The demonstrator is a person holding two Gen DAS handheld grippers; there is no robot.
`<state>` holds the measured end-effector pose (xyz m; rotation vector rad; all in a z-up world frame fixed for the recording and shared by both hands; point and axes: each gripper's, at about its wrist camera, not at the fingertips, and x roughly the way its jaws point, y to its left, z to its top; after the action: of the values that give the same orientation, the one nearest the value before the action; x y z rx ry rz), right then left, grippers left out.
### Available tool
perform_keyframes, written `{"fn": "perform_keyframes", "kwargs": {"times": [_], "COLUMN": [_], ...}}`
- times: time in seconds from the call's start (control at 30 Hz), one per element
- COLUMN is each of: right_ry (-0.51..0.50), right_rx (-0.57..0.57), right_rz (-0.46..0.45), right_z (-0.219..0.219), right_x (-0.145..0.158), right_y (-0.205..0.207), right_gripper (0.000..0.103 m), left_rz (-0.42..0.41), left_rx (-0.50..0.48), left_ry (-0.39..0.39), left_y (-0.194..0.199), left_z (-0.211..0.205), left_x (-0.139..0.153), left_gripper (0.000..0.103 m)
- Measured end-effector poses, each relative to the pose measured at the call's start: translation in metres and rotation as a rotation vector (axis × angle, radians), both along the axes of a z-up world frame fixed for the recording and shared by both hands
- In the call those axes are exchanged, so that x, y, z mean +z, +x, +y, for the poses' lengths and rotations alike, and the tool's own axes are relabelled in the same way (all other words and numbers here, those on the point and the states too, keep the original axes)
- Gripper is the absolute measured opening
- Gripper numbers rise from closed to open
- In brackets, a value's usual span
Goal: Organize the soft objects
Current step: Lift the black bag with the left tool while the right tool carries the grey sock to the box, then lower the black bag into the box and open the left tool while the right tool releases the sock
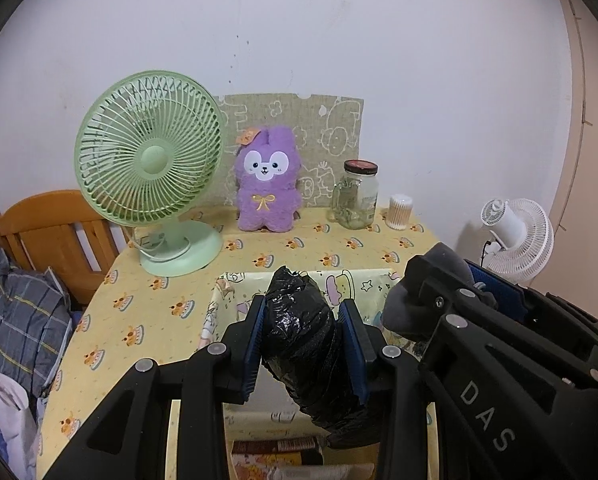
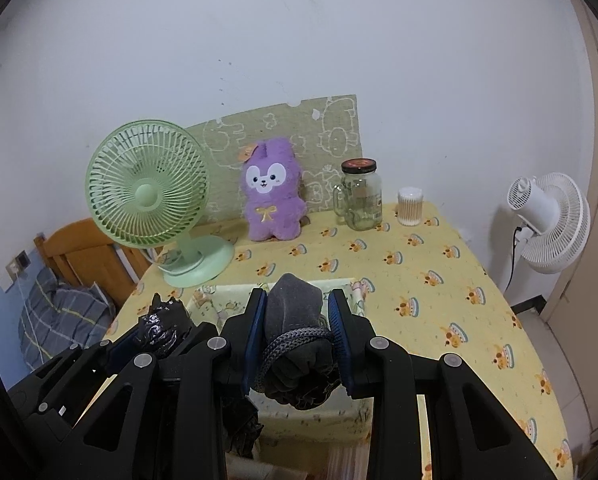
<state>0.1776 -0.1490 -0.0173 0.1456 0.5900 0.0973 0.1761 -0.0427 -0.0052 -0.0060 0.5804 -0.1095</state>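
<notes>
My left gripper is shut on a crumpled black plastic bundle, which hangs down past the blue pads. My right gripper is shut on a rolled dark grey cloth with a knitted cord wrapped round it. Both grippers are side by side above an open cartoon-print box on the yellow tablecloth. In the left wrist view the right gripper and its grey cloth are at the right, with the box rim below. A purple plush rabbit sits upright at the table's back.
A green desk fan stands at the back left of the table. A glass jar and a tub of cotton swabs stand at the back right. A white fan is off the table's right side, a wooden bed frame at the left.
</notes>
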Motion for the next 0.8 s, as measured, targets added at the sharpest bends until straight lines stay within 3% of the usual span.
{"fn": "perform_keyframes", "kwargs": {"times": [0.57,0.7,0.8], "right_ry": [-0.03,-0.034,-0.034], "right_rx": [-0.029,-0.034,-0.026], "right_rz": [0.018,0.032,0.051], "right_z": [-0.003,-0.001,0.001], "right_x": [-0.024,-0.035,-0.043], "right_y": [0.049,0.058,0.066], "right_gripper": [0.035,0.035,0.035], "left_rz": [0.08,0.111,0.132], "left_rx": [-0.021,-0.017,0.0], "left_ry": [-0.018,-0.025,-0.021], "left_y": [0.051,0.063,0.069], "left_z": [-0.001,0.001,0.004], "left_x": [-0.027,-0.039,-0.046], "left_gripper": [0.04,0.046,0.06]}}
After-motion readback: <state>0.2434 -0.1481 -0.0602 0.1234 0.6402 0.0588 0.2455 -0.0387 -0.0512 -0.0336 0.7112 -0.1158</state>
